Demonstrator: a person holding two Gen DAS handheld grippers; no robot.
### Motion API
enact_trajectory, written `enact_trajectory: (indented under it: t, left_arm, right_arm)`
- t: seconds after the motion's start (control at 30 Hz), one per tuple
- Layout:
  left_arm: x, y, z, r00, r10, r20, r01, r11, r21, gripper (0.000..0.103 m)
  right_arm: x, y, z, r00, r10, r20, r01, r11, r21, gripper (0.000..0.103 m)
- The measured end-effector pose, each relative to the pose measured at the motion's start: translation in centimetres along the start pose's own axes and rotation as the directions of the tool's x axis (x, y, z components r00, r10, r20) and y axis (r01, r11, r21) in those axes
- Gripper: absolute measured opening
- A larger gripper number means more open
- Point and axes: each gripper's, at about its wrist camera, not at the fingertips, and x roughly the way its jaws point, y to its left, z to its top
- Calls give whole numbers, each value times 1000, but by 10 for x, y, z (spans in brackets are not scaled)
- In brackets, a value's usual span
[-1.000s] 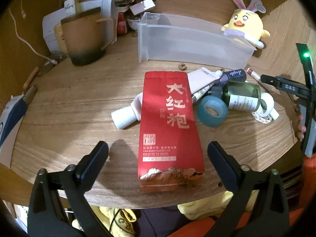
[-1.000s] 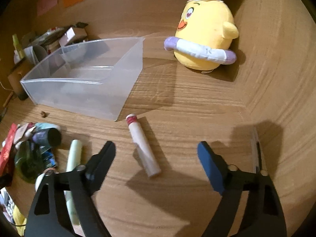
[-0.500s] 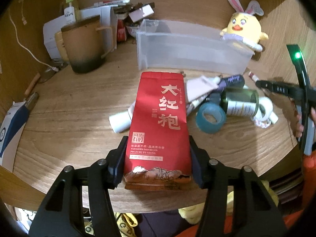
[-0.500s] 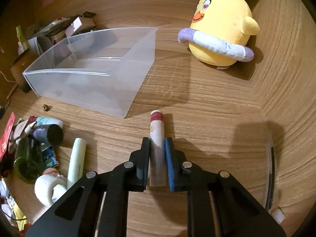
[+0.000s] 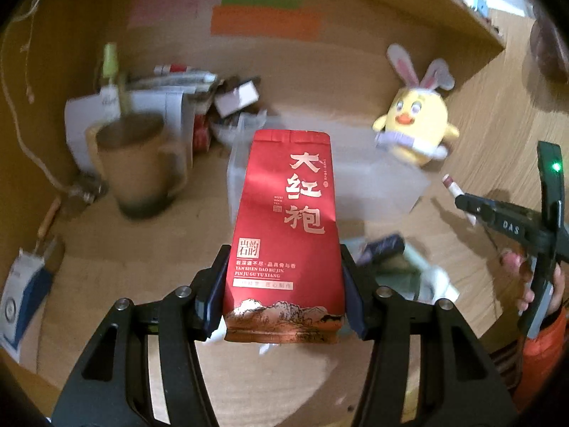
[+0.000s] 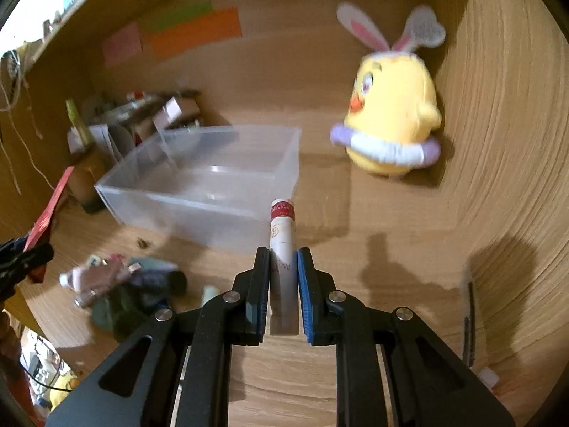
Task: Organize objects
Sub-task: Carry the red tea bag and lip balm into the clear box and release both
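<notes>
Red pouch (image 5: 284, 235): "大红袍", probably "DAS"

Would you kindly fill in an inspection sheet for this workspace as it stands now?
Surface: wooden desk.
Job's things: red tea pouch and slim tube, both gripped; clear bin looks empty.
Clutter: toiletries pile, mug, papers, plush chick.
Grippers: left gripper shut on pouch; right gripper shut on tube.
Cables: thin cord at left.
Surroundings: sticky notes on back panel.
</notes>
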Motion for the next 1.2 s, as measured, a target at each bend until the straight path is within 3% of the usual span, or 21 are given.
enact_trajectory:
  t: [0.3, 0.6, 0.9, 1.2]
  left_arm:
    - [3, -1, 55, 997, -29, 78, 26, 999, 41, 55]
    - [26, 1, 98, 997, -37, 70, 33, 998, 60, 55]
    - [74, -3, 117, 999, -43, -28, 45, 995, 92, 55]
    - [130, -10, 113, 980, -68, -185, 90, 989, 117, 55]
  right_arm:
    - [-18, 16, 33, 995, 30, 91, -29, 999, -15, 14]
    - [-4, 31, 60, 992, 73, 106, -70, 997, -29, 14]
    - [36, 43, 83, 995, 72, 69, -69, 997, -37, 14]
    - [95, 43, 87, 997, 62, -55, -63, 998, -27, 14]
